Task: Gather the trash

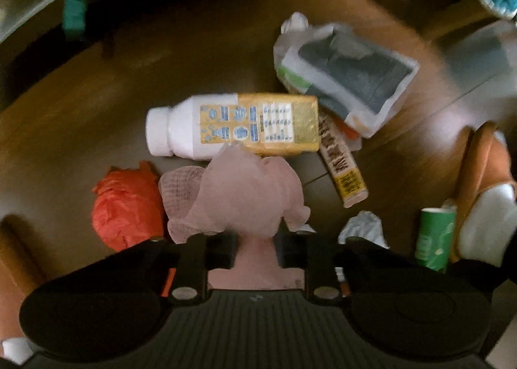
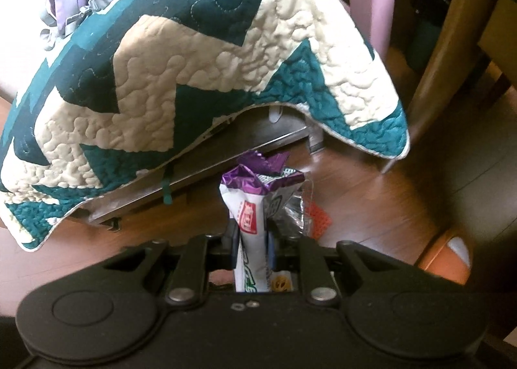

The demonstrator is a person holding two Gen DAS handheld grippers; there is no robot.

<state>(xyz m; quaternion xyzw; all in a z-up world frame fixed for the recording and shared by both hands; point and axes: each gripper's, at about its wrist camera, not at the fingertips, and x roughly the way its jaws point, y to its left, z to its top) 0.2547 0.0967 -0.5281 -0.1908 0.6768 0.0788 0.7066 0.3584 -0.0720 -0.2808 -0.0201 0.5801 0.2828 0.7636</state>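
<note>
The left tongs [image 1: 255,246] point straight down over a scatter of litter on the wooden floor [image 1: 97,130] and are clamped on a crumpled pink tissue [image 1: 239,197], low in the middle of the frame; gripping it from above probably lets it lift clear of its neighbours. The tissue is pale, soft and bunched, touching the lower edge of a white bottle [image 1: 226,126] with a yellow label and lying just beside an orange wad [image 1: 126,207]. A clear bag [image 1: 342,78] lies at upper right, and a green can [image 1: 433,236] at lower right. The right tongs [image 2: 253,243] are clamped on a white and purple wrapper [image 2: 248,204], held up off the floor below a quilt [image 2: 194,62], likely trash already collected.
</note>
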